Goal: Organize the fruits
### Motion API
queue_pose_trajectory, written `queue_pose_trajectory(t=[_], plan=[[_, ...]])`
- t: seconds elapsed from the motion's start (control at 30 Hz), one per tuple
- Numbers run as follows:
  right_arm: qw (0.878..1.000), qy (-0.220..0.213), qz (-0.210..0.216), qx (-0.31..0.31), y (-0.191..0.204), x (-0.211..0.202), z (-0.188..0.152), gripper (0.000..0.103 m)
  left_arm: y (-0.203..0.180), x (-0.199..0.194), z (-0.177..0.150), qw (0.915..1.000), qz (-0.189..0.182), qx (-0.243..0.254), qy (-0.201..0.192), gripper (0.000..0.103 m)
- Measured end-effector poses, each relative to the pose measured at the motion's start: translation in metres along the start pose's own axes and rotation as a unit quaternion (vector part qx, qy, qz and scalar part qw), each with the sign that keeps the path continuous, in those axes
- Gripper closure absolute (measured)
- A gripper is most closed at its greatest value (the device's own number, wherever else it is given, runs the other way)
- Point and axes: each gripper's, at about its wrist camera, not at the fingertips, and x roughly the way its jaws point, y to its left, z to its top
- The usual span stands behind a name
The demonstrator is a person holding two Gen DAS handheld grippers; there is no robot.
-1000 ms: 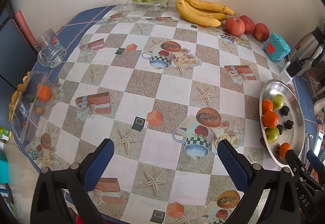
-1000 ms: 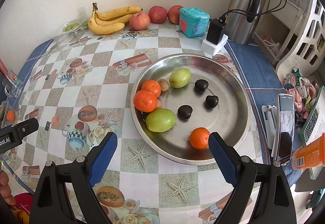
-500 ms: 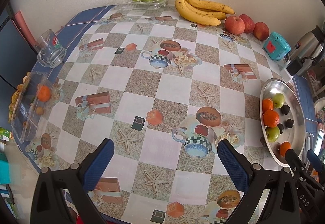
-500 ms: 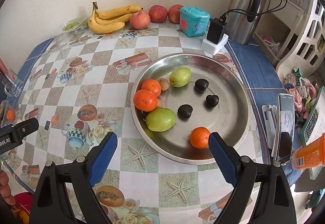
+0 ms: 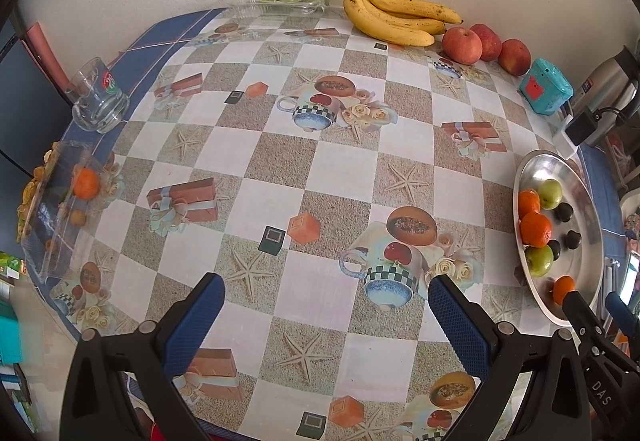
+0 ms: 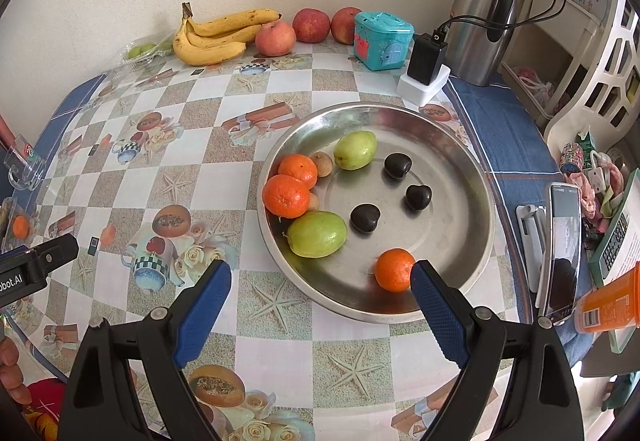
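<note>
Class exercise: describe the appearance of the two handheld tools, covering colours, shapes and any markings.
Both are alike. The left tool and right tool each have two black angular plastic arms with silver screw heads, tipped by blue pads with a fine grid texture. White lettering shows on the black bodies, only partly readable. No cables or sleeves visible.

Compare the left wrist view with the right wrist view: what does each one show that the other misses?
Only the left wrist view shows the whole clear tray at the table's left edge, holding a tangerine. Only the right wrist view shows the phone, the orange bottle and the white rack beside the table. Both show the steel plate of fruit, the bananas, the apples, the teal box, the kettle, and open tongs.
</note>
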Motion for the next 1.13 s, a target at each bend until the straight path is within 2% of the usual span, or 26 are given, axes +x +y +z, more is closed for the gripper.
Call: queue_pose_trajectory(t=[0.8,1.0,1.13], plan=[[1.0,0.003,0.001,-0.002,0.001,0.001,-0.002,0.012,0.0,0.0,0.0,1.0,-0.001,-0.002,0.0,0.0],[1.0,0.003,0.001,-0.002,0.001,0.001,-0.001,0.012,0.002,-0.009,0.001,0.9997,0.0,-0.002,-0.023,0.001],[1.0,0.003,0.001,-0.001,0.001,0.001,-0.001,0.012,0.003,-0.009,0.002,0.9998,-0.002,-0.006,-0.021,0.001]])
